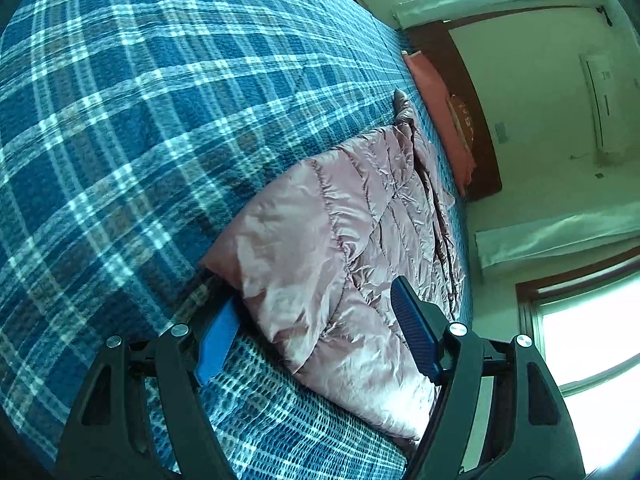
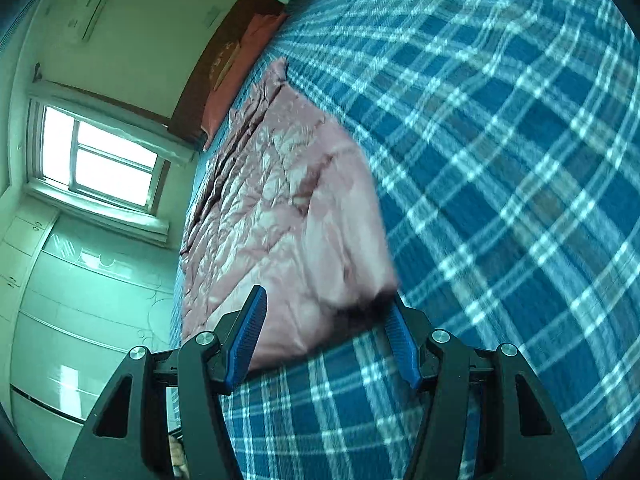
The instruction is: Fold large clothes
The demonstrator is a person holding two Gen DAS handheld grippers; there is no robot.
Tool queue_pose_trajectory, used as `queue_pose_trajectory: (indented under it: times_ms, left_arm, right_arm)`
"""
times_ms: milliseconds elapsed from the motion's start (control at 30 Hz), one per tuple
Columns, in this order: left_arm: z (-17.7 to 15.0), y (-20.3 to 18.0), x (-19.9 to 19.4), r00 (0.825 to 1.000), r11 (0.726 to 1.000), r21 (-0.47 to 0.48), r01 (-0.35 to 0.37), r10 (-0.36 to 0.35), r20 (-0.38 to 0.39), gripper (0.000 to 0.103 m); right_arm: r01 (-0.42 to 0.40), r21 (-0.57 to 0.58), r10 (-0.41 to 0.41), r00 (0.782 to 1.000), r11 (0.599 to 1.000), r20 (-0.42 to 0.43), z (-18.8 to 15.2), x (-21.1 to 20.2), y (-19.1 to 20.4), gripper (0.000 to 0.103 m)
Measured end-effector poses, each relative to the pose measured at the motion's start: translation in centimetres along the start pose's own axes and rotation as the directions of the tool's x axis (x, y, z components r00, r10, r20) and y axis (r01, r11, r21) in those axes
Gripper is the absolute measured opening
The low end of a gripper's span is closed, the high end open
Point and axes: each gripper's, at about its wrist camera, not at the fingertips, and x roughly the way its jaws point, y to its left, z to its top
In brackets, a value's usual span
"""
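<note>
A shiny pink quilted jacket [image 1: 340, 240] lies flat on a blue plaid bedspread [image 1: 140, 120], reaching away towards the headboard. My left gripper [image 1: 316, 294] is open and rolled on its side around the jacket's near edge: one blue pad sits low by the jacket's corner against the bedspread, the other stands above the fabric. In the right wrist view the same jacket [image 2: 288, 208] lies on the bedspread [image 2: 500, 160]. My right gripper [image 2: 327, 298] is also open and rolled, with one pad by the shadowed near corner and the other over the jacket. Neither pair of pads presses the fabric.
A salmon pillow [image 1: 440, 112] [image 2: 232, 84] lies against the dark wooden headboard [image 1: 472, 120] beyond the jacket. A bright window [image 2: 104, 160] and pale wardrobe doors [image 2: 80, 300] line the wall beside the bed. The bedspread stretches wide on the jacket's other side.
</note>
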Motion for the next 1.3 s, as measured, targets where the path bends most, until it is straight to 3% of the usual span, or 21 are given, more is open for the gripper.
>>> queue_pose_trajectory:
  times_ms: [233,367,467,633,667,700,733,867,1300]
  left_arm:
    - [-0.2,-1.9,2.9,0.999,0.999,0.020,0.032,-0.032,-0.020,0.073]
    - [-0.1,-2.8,4.1,0.999,0.998,0.036,0.043,-0.042,-0.031,0.059]
    - [-0.2,-2.9,4.6,0.998,0.998,0.043,0.038,-0.036,-0.043,0.047]
    - [-0.6,-2.9,4.8,0.999,0.997,0.080,0.019,-0.016,-0.038,0.047]
    - [-0.7,-3.1,4.8,0.999,0.995,0.096,0.018,-0.015,-0.035,0.044]
    - [-0.7,-3.1,5.0,0.999,0.995,0.101,0.020,-0.017,-0.036,0.028]
    - [-0.6,-3.1,5.1,0.999,0.994,0.101,0.030,-0.026,-0.041,0.023]
    - [-0.2,-3.6,4.7,0.998,0.992,0.115,0.056,-0.052,-0.031,0.014]
    - [-0.5,-6.2,-1.3,0.985,0.966,0.193,0.169,-0.171,-0.008,0.011]
  right_arm:
    - [-0.025,-0.025,0.026,0.999,0.999,0.043,1.0,3.0,1.9,0.060]
    - [-0.021,-0.029,0.023,0.998,0.999,0.066,1.9,4.6,2.5,0.057]
    - [-0.015,-0.024,0.017,0.997,1.000,0.070,2.4,5.1,2.7,0.044]
    - [-0.006,-0.019,0.007,0.999,1.000,0.054,2.3,5.2,2.3,0.028]
    - [-0.009,-0.026,0.011,0.999,1.000,0.047,2.3,5.4,2.3,0.024]
    - [-0.016,-0.026,0.017,0.999,1.000,0.043,2.3,5.5,2.1,0.022]
    - [-0.026,-0.025,0.027,0.999,0.999,0.043,2.3,5.5,2.1,0.019]
    - [-0.091,-0.045,0.094,0.994,0.995,0.062,2.6,4.8,2.7,0.014]
    - [-0.238,-0.092,0.244,0.968,0.967,0.054,1.6,0.1,5.1,0.010]
